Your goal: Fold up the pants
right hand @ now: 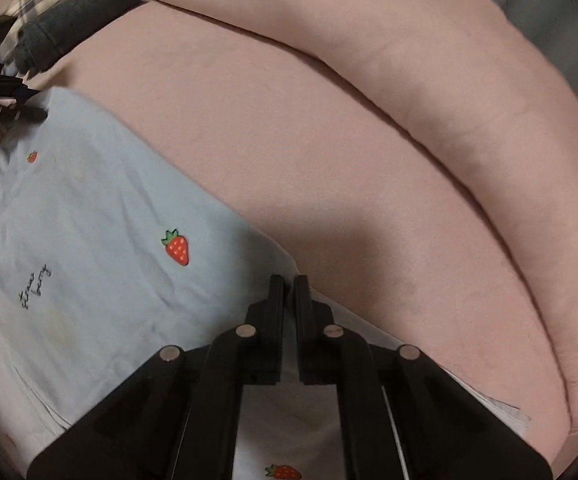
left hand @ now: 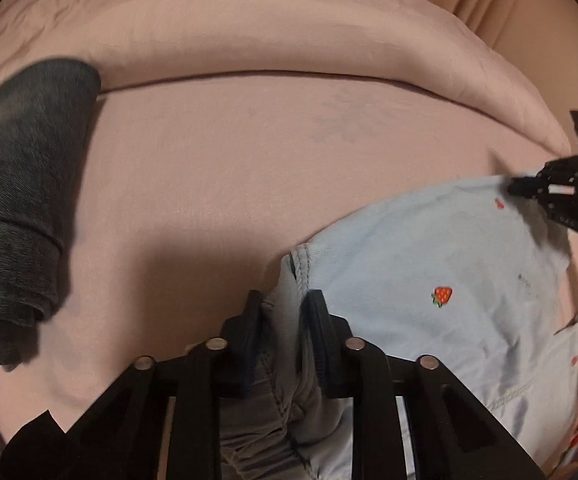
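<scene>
Pants (left hand: 441,264) of pale blue with strawberry prints lie spread on the pink bed (left hand: 225,184). Left tool (left hand: 281,308) pinches the bunched seamed edge between its fingers — right tool (right hand: 288,286) is clamped on the opposite thin edge. Farther off, beside a pink duvet roll (right hand: 429,80), sits a dark folded garment (left hand: 21,184).

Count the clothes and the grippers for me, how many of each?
Light blue strawberry pants: 1
Dark grey folded garment: 1
Grippers: 2, the left gripper and the right gripper, each shut on the pants
Total: 4
</scene>
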The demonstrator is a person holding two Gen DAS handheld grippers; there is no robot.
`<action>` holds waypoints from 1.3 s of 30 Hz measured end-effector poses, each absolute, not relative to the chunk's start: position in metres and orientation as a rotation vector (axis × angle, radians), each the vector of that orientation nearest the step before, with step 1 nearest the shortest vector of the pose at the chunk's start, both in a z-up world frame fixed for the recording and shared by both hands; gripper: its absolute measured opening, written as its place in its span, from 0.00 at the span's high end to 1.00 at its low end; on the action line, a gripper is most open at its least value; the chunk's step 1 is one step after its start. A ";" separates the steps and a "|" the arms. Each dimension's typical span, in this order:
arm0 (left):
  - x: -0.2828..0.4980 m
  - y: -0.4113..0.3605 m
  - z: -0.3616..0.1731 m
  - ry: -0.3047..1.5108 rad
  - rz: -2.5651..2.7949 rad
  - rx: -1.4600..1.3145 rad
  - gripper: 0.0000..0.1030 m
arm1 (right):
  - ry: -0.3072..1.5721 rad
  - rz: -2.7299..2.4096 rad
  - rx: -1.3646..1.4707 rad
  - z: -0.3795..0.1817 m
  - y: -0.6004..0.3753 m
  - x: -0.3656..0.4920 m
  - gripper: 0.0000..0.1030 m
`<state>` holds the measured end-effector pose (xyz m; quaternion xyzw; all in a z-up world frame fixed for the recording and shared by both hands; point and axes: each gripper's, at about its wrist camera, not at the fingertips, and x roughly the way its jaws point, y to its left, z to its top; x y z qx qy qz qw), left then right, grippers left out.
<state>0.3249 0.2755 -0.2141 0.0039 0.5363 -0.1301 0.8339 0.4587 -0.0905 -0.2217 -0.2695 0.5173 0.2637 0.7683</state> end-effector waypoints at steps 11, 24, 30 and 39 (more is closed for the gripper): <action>0.264 0.277 -0.152 0.914 -0.263 0.078 0.83 | 0.880 0.490 -0.539 -0.140 -0.114 0.412 1.00; 0.235 0.262 -0.148 0.901 -0.296 0.130 0.84 | 0.931 0.625 -0.699 -0.166 -0.083 0.415 0.28; 0.231 0.259 -0.152 0.901 -0.317 0.153 0.84 | 1.113 0.688 -0.727 -0.204 -0.066 0.458 1.00; 0.217 0.261 -0.136 0.878 -0.206 0.158 0.86 | 0.920 0.614 -0.687 -0.164 -0.094 0.408 0.98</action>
